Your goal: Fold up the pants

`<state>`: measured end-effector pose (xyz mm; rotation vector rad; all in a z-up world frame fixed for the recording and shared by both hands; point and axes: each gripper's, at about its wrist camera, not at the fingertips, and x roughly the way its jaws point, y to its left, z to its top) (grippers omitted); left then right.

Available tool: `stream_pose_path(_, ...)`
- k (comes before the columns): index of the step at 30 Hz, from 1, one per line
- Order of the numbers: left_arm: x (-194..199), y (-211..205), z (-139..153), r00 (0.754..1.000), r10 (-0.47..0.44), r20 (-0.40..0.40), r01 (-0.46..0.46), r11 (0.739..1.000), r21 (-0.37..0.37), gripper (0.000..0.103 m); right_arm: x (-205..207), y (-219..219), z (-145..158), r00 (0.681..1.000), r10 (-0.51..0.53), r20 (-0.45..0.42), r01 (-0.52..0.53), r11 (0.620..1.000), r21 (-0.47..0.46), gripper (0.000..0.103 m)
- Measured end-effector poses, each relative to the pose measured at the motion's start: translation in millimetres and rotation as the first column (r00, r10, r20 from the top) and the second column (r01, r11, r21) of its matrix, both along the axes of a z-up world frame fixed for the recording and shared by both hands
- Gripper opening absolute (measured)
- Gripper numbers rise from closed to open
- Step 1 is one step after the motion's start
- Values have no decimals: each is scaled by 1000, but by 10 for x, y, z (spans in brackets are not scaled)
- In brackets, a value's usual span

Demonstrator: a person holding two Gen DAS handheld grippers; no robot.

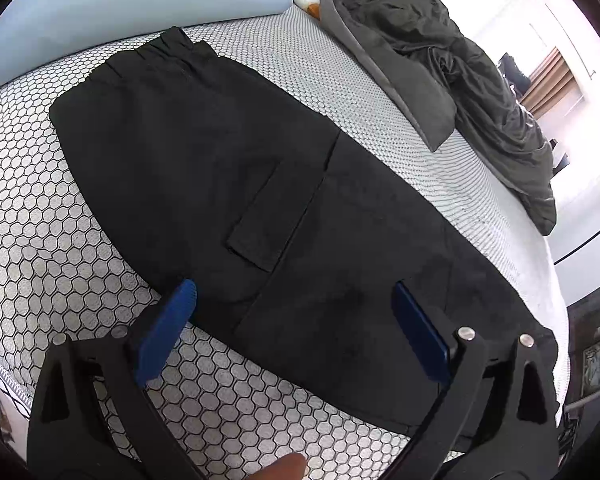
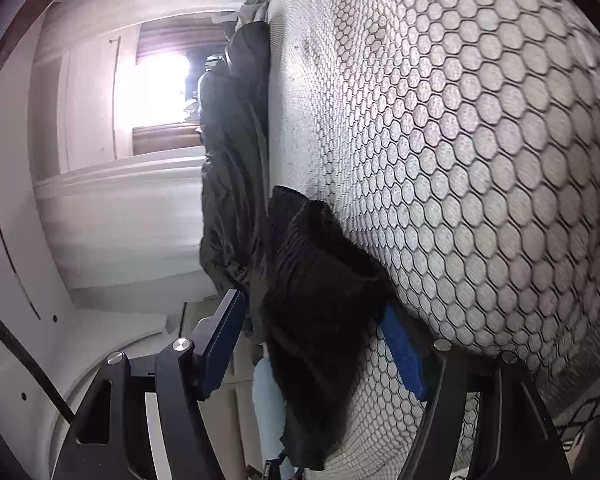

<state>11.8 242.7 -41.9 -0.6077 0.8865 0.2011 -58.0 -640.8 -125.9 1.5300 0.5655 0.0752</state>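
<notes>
Two hand-held grippers work over black pants (image 1: 236,168) lying flat on a honeycomb-patterned mattress (image 1: 60,240), the elastic waistband toward its far edge beside a pale blue pillow (image 1: 80,4), a grey jacket (image 1: 440,64) heaped along the far side. The left gripper (image 1: 292,332) stands wide open above the near part of the cloth, pads clear of it, gripping nothing. The right gripper (image 2: 316,344), rolled sideways, has its jaws partly open around a bunched black fold, probably the pants' end; blur leaves contact at the mattress-side pad uncertain. To fold well, lower each gripper to an outer corner, pinch all layers together, lift evenly, and carry the edge square to the waistband, smoothing before release.
</notes>
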Motion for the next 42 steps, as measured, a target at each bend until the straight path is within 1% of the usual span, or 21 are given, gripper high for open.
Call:
stream_pose_path(1, 21, -17, -11, 1000, -2, -6, 2, 1000, 9, 97, 60, -15, 0, 999, 10, -31, -11, 999, -31, 62)
stream_pose_path(3, 92, -53, -40, 1000, -5, -19, 5, 999, 31, 97, 112, 0, 59, 997, -5, -79, -3, 994, -110, 38)
stream_pose_path(4, 136, -72, -55, 1000, -7, -26, 8, 999, 45, 97, 108, 12, 142, 997, -5, -74, -7, 986, -166, 37)
stream_pose_path(6, 165, -103, -70, 999, -14, -39, 17, 998, 67, 97, 76, 71, 420, 999, 43, 8, -39, 962, -272, 30)
stream_pose_path(7, 193, -112, -78, 999, -19, -44, 22, 997, 76, 97, 63, 102, 602, 996, 79, 45, -58, 931, -360, 25)
stream_pose_path(9, 242, -102, -90, 999, -20, -48, 23, 997, 77, 97, 28, 158, 751, 988, 142, 60, -98, 881, -462, 25)
stream_pose_path(10, 251, -96, -90, 999, -20, -48, 23, 997, 70, 97, 14, 173, 743, 987, 161, 18, -129, 848, -515, 25)
stream_pose_path(11, 248, -87, -86, 999, -19, -45, 21, 998, 63, 97, 18, 182, 681, 984, 156, -92, -180, 788, -589, 25)
stream_pose_path(14, 255, -50, -83, 999, -20, -40, 22, 999, 41, 97, 1, 268, 479, 934, 203, -294, -355, 631, -690, 25)
stream_pose_path(16, 259, -15, -76, 999, -12, -35, 12, 1000, 24, 97, -60, 323, 565, 933, 205, -295, -359, 578, -733, 27)
stream_pose_path(17, 254, -3, -67, 999, -8, -33, 9, 1000, 23, 97, -118, 327, 620, 935, 189, -302, -355, 558, -750, 32)
stream_pose_path(18, 222, 14, -64, 999, -4, -32, 5, 1000, 26, 97, -171, 328, 654, 938, 174, -301, -346, 548, -761, 35)
stream_pose_path(20, 185, 46, -59, 1000, 4, -31, -3, 1000, 26, 97, -274, 283, 685, 947, 144, -288, -318, 558, -767, 40)
stream_pose_path(22, 151, 68, -37, 999, 17, -27, -16, 1000, 25, 97, -381, 228, 681, 951, 104, -292, -299, 555, -777, 41)
stream_pose_path(25, 60, 59, 82, 1000, 28, 8, -29, 999, 32, 97, -580, 81, 750, 963, 60, -264, -251, 566, -786, 52)
stream_pose_path(28, 23, -46, 248, 997, -12, 76, 11, 1000, 25, 97, -611, -27, 977, 975, 106, -193, -219, 548, -807, 54)
stream_pose_path(29, 30, -112, 294, 994, -39, 98, 36, 999, 33, 97, -596, -29, 1039, 974, 131, -183, -225, 551, -804, 58)
stream_pose_path(32, 97, -290, 355, 987, -101, 127, 95, 994, 52, 102, -281, -45, 1200, 952, 276, -129, -274, 591, -759, 73)
stream_pose_path(34, 144, -365, 364, 982, -131, 136, 123, 990, 67, 102, 17, -104, 1181, 935, 329, -133, -317, 608, -727, 73)
stream_pose_path(39, 234, -442, 365, 979, -149, 142, 138, 987, 87, 102, 775, -125, 1076, 899, 375, -225, -414, 564, -714, 73)
stream_pose_path(42, 280, -442, 331, 980, -143, 138, 131, 987, 92, 102, 995, -176, 958, 860, 445, -249, -487, 569, -663, 72)
